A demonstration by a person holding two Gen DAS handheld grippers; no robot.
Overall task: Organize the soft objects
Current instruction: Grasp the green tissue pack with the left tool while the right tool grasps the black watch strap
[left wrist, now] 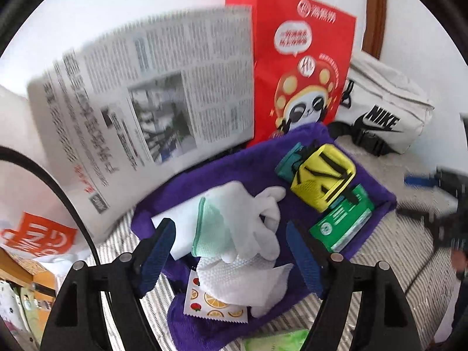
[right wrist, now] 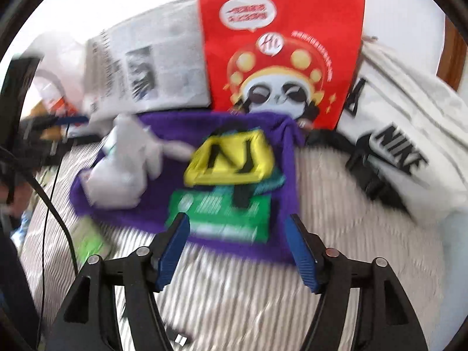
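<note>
Left wrist: left gripper [left wrist: 231,234] fingers wide apart (empty) above white gloves [left wrist: 251,219].

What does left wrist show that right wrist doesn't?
Left wrist only: the fruit-print sachet under the white textured cloth, both in sharp detail, and the orange-printed bag at far left, with the open left gripper above the white gloves.

Right wrist only: the open right gripper over the purple towel edge, near the green pack; blurred.

Both: purple towel, yellow pouch, green pack, red paper bag, newspaper, white Nike bag, striped bedding.
</note>
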